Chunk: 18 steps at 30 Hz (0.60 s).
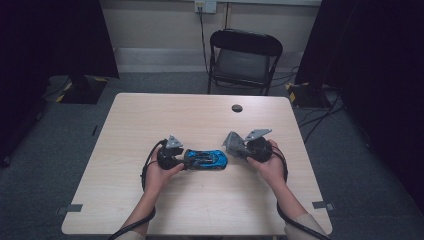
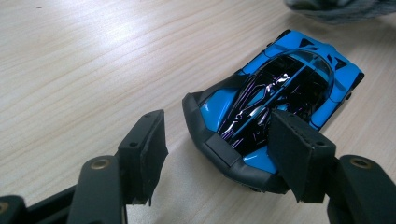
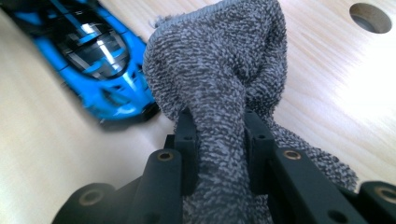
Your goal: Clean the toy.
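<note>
A blue and black toy car [image 1: 206, 159] lies on the wooden table [image 1: 200, 210], near its middle. My left gripper [image 1: 184, 160] is at the car's left end. In the left gripper view, the car [image 2: 271, 93] sits between the jaws of the left gripper [image 2: 219, 128]. One pad [image 2: 299, 154] is against the car's side, while the other pad [image 2: 144, 149] stands clear of it. My right gripper [image 1: 235, 145] is shut on a grey terry cloth [image 1: 231, 141] just right of the car. The cloth [image 3: 219, 60] bunches up between the jaws of the right gripper [image 3: 217, 126], with the car [image 3: 93, 51] behind it.
A round cable hole [image 1: 237, 108] is in the table's far half. A black folding chair [image 1: 243, 60] stands beyond the far edge. Dark curtains hang at both sides, and cables trail on the floor at the right.
</note>
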Each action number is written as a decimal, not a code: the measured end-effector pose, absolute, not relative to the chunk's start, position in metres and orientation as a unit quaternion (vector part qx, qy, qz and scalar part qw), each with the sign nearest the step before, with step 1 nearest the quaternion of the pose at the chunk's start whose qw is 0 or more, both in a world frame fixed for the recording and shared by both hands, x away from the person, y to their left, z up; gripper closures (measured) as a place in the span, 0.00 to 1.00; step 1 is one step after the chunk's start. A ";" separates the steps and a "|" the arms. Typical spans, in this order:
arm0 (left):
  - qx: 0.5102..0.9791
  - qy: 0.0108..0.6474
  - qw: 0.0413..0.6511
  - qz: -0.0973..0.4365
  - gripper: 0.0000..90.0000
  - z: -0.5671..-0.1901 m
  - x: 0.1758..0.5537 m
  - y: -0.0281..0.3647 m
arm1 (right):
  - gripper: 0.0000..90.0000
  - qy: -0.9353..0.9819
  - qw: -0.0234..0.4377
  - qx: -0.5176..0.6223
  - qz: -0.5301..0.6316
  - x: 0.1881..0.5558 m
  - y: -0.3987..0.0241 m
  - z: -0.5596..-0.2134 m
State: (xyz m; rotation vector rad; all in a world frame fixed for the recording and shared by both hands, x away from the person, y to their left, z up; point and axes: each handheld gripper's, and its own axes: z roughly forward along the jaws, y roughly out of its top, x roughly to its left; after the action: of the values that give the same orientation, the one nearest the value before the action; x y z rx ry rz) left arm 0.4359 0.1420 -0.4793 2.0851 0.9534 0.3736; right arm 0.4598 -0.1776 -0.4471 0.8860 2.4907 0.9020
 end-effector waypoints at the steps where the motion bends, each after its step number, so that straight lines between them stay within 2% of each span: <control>1: 0.824 0.376 0.397 0.151 0.42 -0.479 0.436 0.142 | 0.81 0.879 0.174 0.315 0.313 0.463 -0.174 -0.449; 8: 0.823 0.376 0.397 0.156 0.42 -0.479 0.434 0.142 | 0.80 0.893 0.168 0.297 0.293 0.471 -0.148 -0.468; 18: 0.822 0.379 0.394 0.156 0.42 -0.479 0.433 0.140 | 0.80 0.902 0.157 0.270 0.298 0.451 -0.153 -0.467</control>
State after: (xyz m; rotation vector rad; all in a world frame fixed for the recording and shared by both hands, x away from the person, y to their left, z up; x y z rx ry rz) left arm 0.4333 0.1404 -0.4786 2.0862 0.9627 0.3969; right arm 0.4506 -0.1527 -0.4671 0.7724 2.5810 0.8542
